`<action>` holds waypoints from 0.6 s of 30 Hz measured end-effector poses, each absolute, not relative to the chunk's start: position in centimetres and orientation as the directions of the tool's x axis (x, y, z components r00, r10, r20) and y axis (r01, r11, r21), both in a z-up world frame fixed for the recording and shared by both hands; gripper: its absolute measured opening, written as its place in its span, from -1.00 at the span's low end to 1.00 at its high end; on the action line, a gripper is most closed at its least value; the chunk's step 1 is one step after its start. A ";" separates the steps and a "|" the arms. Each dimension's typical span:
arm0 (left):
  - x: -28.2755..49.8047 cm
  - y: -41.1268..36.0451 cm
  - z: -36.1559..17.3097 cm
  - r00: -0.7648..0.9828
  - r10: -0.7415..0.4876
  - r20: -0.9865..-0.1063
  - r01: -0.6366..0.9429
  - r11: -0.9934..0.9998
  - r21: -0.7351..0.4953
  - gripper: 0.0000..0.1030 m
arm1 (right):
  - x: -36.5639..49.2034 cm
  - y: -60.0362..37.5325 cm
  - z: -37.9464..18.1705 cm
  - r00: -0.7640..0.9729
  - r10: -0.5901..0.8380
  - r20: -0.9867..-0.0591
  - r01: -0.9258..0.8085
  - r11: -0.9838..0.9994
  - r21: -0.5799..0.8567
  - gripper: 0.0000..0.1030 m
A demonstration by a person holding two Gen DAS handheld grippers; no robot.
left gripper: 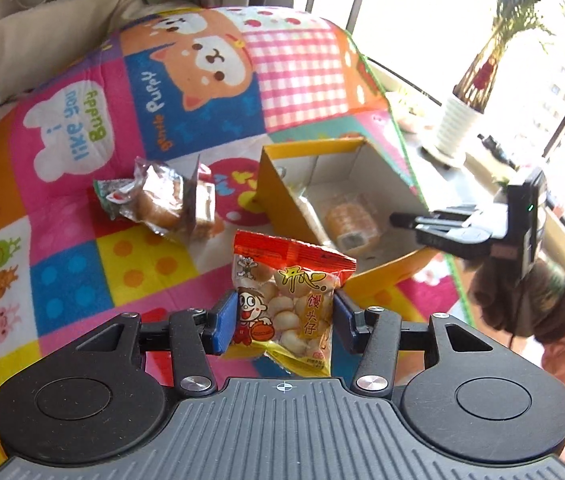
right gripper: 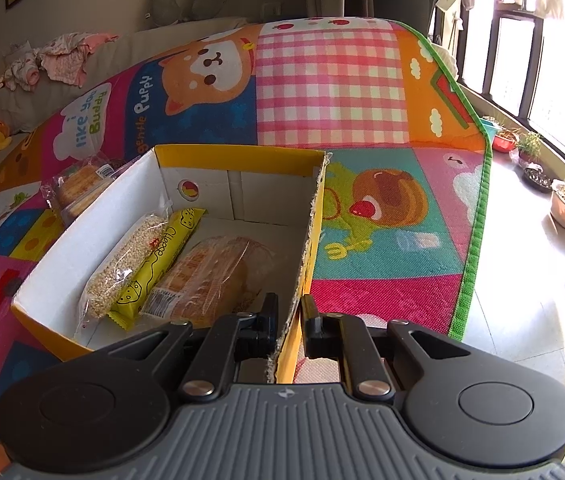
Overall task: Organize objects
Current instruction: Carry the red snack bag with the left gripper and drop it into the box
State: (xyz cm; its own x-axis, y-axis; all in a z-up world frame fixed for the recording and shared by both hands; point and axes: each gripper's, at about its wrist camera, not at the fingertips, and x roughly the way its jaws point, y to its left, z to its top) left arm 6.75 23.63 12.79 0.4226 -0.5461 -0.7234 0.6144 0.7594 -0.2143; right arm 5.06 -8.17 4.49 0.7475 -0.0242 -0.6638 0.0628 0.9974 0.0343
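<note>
Evidently, the left gripper [left gripper: 284, 322] clenched a biscuit snack packet [left gripper: 287, 304], lifted clear of the play mat [left gripper: 82, 248] for transfer. The right gripper [right gripper: 289, 326] pinched the near right wall of the yellow cardboard box [right gripper: 122, 208], apparently steadying it; wrapped bread [right gripper: 210, 276] lay inside.

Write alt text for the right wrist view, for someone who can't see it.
The right hand-held gripper is shut on the near wall of a yellow box sitting on a colourful play mat. Inside lie a sesame bar, a yellow cheese snack and wrapped bread; another wrapped snack lies on the mat left of the box.
</note>
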 end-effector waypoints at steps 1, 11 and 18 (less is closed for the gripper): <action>6.7 23.6 13.5 0.409 -0.577 -0.707 0.611 0.749 -0.256 0.06 | 5.1 -8.2 4.4 0.748 -0.024 -0.663 0.064 0.997 0.037 -0.75; 8.9 18.8 19.3 0.458 -0.673 -0.581 0.600 0.716 -0.358 0.06 | 5.0 -8.4 4.4 0.750 -0.025 -0.660 0.069 0.997 0.040 -0.75; 11.5 14.9 19.4 0.471 -0.683 -0.558 0.590 0.714 -0.376 0.07 | 5.2 -8.5 4.2 0.751 -0.019 -0.659 0.071 0.996 0.052 -0.75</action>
